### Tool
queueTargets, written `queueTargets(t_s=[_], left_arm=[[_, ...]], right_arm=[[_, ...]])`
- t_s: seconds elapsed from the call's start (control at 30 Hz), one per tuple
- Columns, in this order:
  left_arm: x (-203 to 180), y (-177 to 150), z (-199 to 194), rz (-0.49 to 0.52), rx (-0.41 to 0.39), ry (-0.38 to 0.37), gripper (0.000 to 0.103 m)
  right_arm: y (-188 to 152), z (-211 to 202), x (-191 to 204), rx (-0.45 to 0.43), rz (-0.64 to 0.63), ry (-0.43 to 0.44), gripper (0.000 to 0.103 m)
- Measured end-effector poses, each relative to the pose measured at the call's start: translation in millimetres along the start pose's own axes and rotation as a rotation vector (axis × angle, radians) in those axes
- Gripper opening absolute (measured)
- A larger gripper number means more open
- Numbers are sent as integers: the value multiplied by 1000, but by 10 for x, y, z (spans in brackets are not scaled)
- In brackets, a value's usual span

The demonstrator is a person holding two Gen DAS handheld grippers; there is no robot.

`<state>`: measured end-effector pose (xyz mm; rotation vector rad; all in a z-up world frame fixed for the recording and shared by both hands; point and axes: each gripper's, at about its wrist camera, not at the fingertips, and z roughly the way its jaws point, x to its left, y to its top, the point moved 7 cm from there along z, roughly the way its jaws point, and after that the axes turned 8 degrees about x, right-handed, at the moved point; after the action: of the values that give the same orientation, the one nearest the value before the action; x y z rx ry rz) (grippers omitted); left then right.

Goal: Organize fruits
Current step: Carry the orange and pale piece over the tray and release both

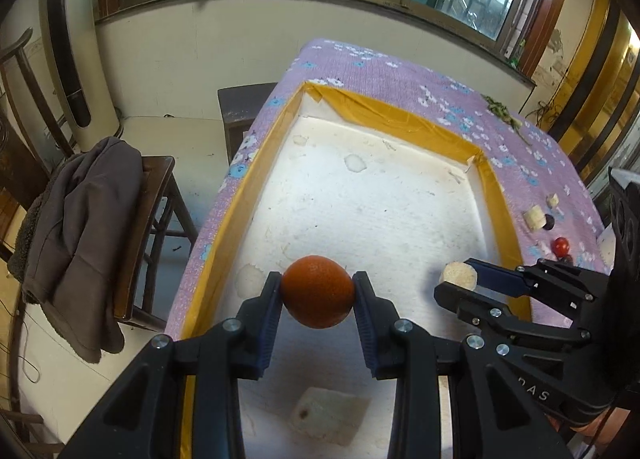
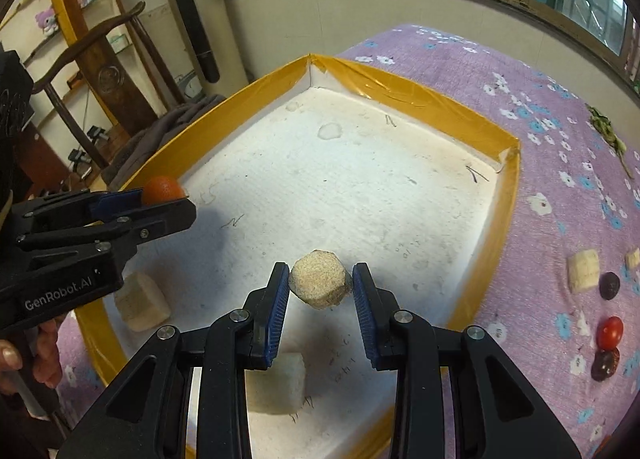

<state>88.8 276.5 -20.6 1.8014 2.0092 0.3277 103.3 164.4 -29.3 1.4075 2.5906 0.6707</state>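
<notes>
I count one orange (image 1: 317, 292), one tomato (image 2: 609, 332), two dark fruits (image 2: 609, 285), five pale chunks (image 2: 319, 279), one tray (image 2: 472, 127).

My left gripper (image 1: 317, 295) has both ribbed finger pads pressed on the sides of an orange (image 1: 317, 291), which hangs clear above the white foam floor of the tray (image 1: 236, 195). Off beyond my right fingertip I see the right gripper (image 1: 460, 284) reaching in sideways, its fingers clamped on a pale beige chunk (image 1: 459, 277). Below and between my fingers a white block (image 1: 328, 415) lies on the tray floor. Further right of my fingers, past the yellow-taped tray wall, a red cherry tomato (image 1: 561, 246), a dark round fruit (image 1: 549, 222) and a pale slice (image 1: 534, 218) sit on the purple flowered cloth (image 1: 400, 71). Left of my fingers, a grey jacket (image 1: 80, 231) drapes a wooden chair (image 1: 154, 195).
</notes>
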Motion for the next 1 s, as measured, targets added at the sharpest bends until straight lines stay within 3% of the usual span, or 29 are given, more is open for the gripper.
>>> queueTargets(t_s=[0.33,0.4,0.57,0.83,1.0], left_arm=[[44,12,89,48,7,63,38],[55,14,92,49,5,69,46],[75,-1,69,42,3,85,53],[134,-106,-93,2,-18,89,56],[94,-194,-278,-22,-66,109,74]], right_arm=[[-13,151,33,42,-16,-17,32],[-28,161,23,46,-10,-15,32],[-36,139,18,49,-18,-14,36],[-112,-46,-42,29,31,7,39],[-232,-300,-81,-11,58,25,46]])
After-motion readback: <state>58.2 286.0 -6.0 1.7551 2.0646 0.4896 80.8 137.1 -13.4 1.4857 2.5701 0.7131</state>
